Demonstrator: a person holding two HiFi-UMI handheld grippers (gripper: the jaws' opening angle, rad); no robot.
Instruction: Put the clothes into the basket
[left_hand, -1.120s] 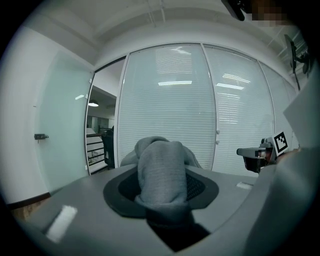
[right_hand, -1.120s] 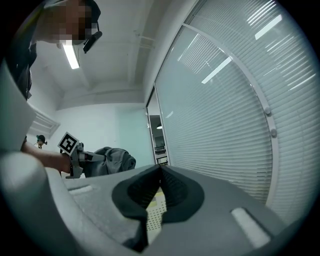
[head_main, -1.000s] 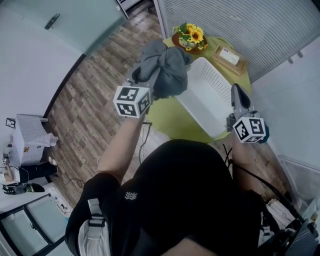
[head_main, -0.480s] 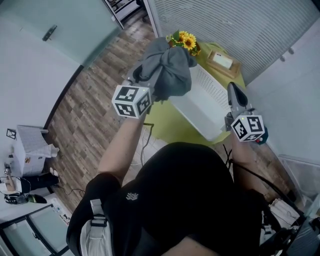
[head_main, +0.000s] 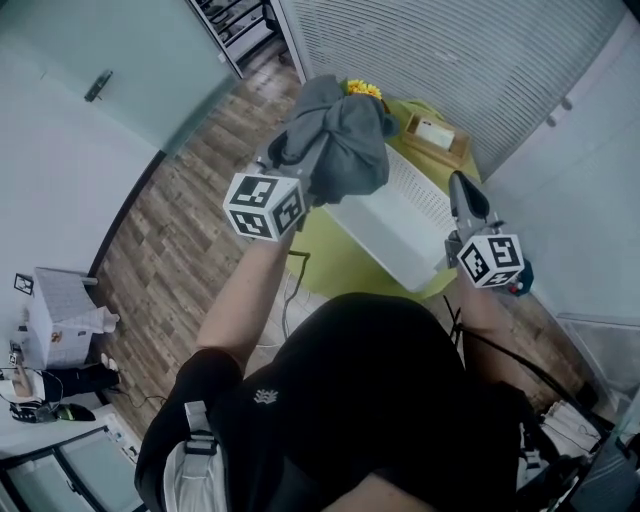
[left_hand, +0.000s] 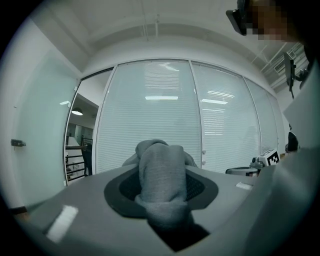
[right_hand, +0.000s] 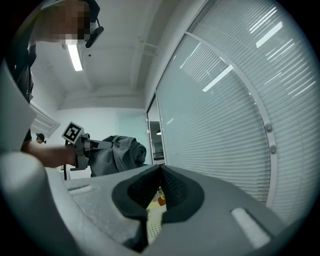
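**Item 1, left tongs (head_main: 300, 168):** clamped narrow on a bunched grey knit garment (head_main: 345, 140). Fold of cloth fills the gap between the pads in the left gripper view. Lifted and carried toward 1 o'clock over the last second, hold unchanged.

**Item 2, garment:** airborne and higher than a second ago. Overlaps the 10 o'clock corner of the white perforated plastic basket (head_main: 400, 215) in the head view. Now hides most of the yellow sunflower bunch (head_main: 362, 90). Not possible to tell whether already above the opening or still short of it.

**Item 3, basket:** on the round lime-green worktop (head_main: 335, 250), at 4 o'clock of the garment.

**Item 4, right tongs (head_main: 462, 188):** pads pressed together, nothing between them. Raised slightly, just at 3 o'clock of the basket.

**Item 5, small wooden tray (head_main: 435, 137):** at 12 o'clock of the basket.

**Status:** carry stage judged nearly complete. Likely remaining are a short advance past the rim, then release.
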